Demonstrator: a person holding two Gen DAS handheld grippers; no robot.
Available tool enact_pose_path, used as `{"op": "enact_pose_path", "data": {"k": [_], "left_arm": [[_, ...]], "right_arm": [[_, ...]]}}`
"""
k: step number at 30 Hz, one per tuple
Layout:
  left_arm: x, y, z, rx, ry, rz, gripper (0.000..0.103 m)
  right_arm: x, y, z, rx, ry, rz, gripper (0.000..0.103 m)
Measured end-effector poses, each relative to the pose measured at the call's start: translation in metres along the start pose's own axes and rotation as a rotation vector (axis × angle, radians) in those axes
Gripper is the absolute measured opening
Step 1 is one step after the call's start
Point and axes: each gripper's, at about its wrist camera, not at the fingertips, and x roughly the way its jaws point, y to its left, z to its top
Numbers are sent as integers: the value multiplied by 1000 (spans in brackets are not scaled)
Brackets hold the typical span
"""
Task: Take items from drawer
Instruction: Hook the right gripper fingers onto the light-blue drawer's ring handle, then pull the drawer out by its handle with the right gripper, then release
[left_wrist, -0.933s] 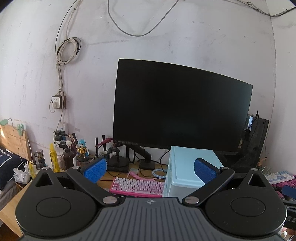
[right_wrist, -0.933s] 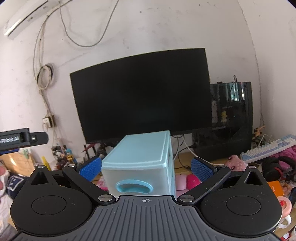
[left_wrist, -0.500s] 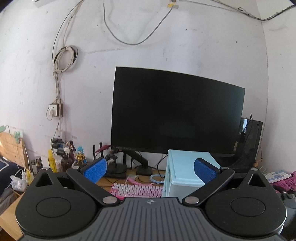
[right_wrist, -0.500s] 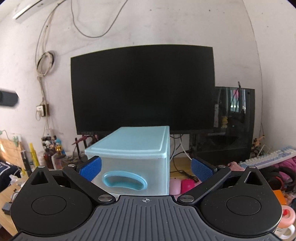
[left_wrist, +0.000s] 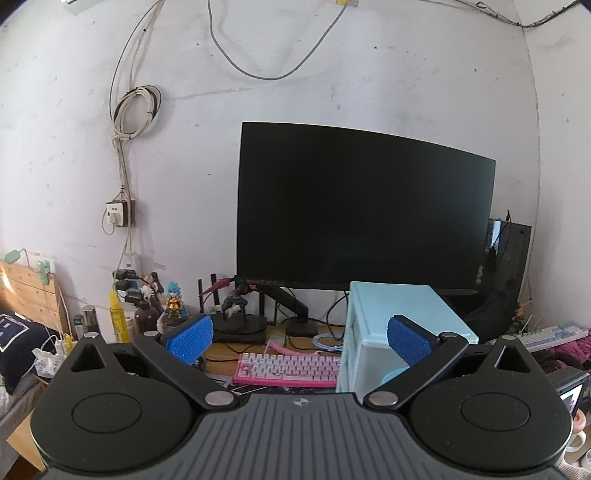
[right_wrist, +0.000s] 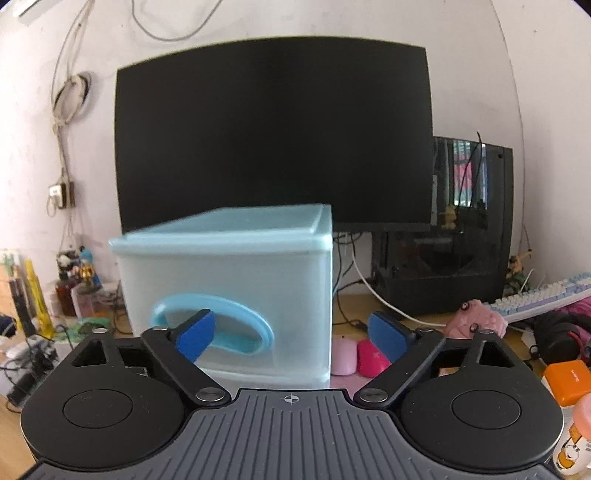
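A flat black monitor (right_wrist: 273, 129), glossy and dark, fills the wall side of the wooden table (left_wrist: 221, 349); its lower edge is hidden behind the drawer unit. That drawer unit (right_wrist: 229, 291) is a boxy piece of frosted, pale blue plastic with a smooth lid, standing on the table in front of the monitor. Its drawer front is shut, and the translucent wall shows nothing clear of what lies inside. A curved, loop-shaped blue handle (right_wrist: 221, 325) sits on the front, partly covered by the claw's left finger.

To the right stands a dark glass-sided computer case (right_wrist: 443, 240), its reflections hard to read. A pink keyboard (left_wrist: 291, 369) lies left of the drawer unit, cut off by it on one side. Two rounded pink mice (right_wrist: 360, 356) lie beside the unit's base.

The right claw (right_wrist: 291, 332) has just been narrowing its jaws; its ribbed blue pads (right_wrist: 195, 334) stand apart, the left one in front of the handle loop, and neither visibly presses on it. The left claw (left_wrist: 299, 336) hangs released, pads wide, with the right pad overlapping the drawer unit's near corner in view.
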Motion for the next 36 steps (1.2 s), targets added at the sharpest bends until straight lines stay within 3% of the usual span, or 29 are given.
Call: {"op": "enact_pose_path", "data": {"k": [3, 8, 14, 36], "left_arm": [[-1, 2, 1, 7, -2, 4, 103], [-2, 3, 0, 19, -3, 0, 103], [-1, 5, 0, 13, 4, -4, 103], [-3, 7, -2, 3, 11, -14, 103]], "right_arm": [[6, 0, -6, 6, 8, -8, 73], [12, -1, -9, 13, 3, -13, 69], [10, 0, -9, 0, -1, -26, 56], [11, 4, -10, -12, -7, -40, 50]]}}
